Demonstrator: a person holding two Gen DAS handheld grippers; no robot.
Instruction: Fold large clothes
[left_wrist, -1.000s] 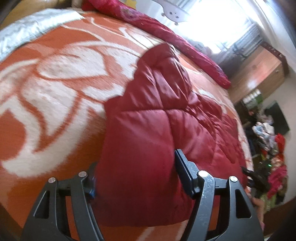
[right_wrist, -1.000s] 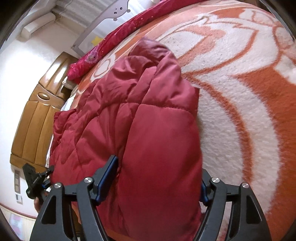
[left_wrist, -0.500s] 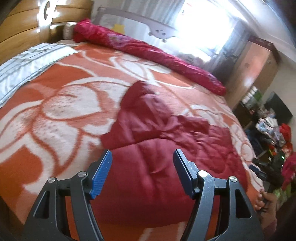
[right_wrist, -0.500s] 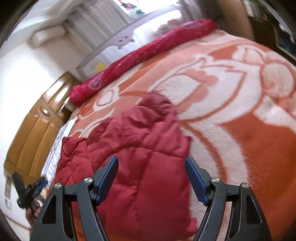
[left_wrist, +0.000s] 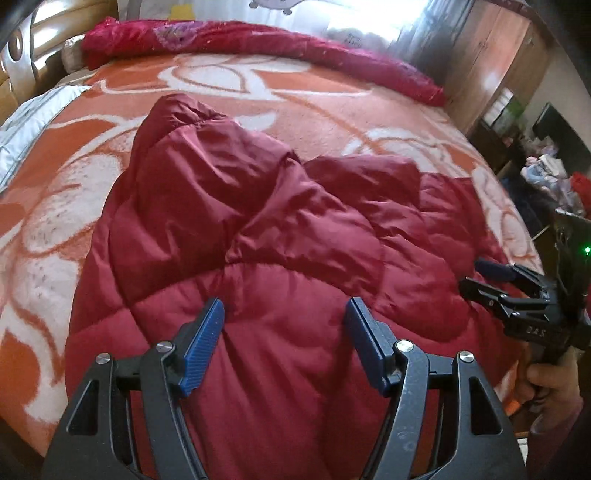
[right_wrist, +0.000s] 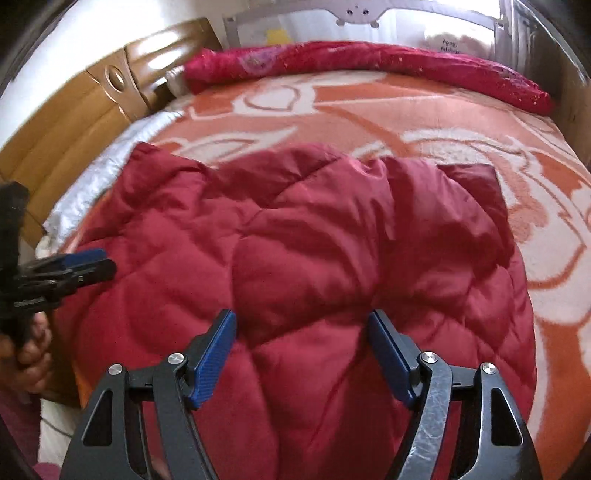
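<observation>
left wrist: near bed edge, facing headward | right wrist: same, rightward | shared: red jacket (left_wrist: 280, 236)

Red quilted jacket (left_wrist: 280, 236) on orange blanket (left_wrist: 314, 110), left gripper (left_wrist: 284, 343) jaws apart above it

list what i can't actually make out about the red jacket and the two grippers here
- Jacket near hem: both views, hidden behind the open left gripper and right gripper.
- Zipper, front or back: not visible; folds cover it.
- Far edge, right wrist view: motion-blurred.
- Clutter beside bed, left wrist view: too small.
</observation>
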